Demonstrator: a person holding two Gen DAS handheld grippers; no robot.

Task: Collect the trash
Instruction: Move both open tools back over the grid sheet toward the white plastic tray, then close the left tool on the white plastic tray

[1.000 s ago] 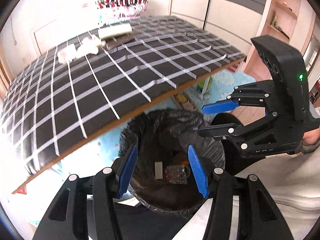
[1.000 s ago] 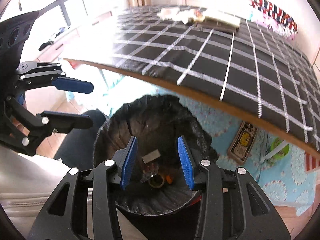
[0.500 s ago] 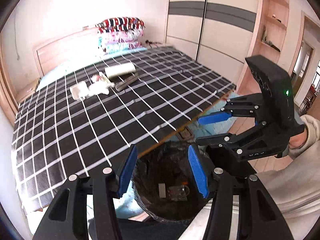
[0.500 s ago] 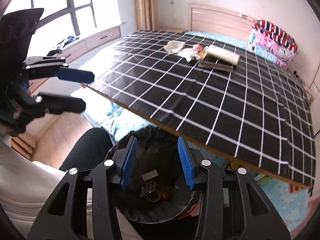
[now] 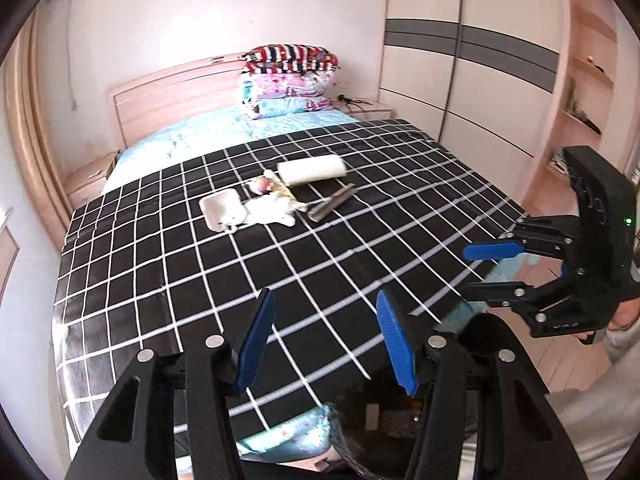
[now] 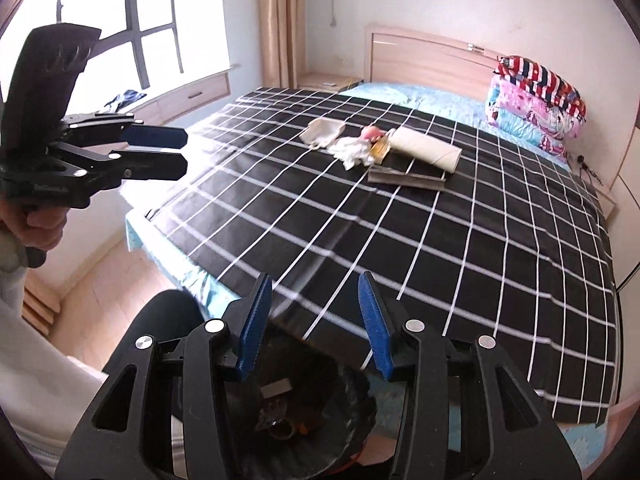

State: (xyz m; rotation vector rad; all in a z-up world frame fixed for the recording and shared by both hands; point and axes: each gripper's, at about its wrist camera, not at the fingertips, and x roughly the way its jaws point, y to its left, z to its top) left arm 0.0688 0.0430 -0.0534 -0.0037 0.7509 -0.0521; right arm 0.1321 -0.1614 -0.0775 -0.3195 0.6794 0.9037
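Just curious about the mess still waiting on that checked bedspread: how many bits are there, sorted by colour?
White: 3, a roll, a shallow tray, a crumpled tissue
Pink: 1, a small round thing
Yellowish: 1, a wrapper
Dark grey: 1, a flat strip
Total: 6

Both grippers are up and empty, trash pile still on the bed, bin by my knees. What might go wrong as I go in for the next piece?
1. The pile is tightly clustered: crumpled tissue lies against the white tray and small wrappers, so a grab may drag neighbours along or scatter them.
2. The paper roll is round and could roll away if nudged.
3. The left gripper and right gripper are close together; reaching for the same cluster, they could collide.
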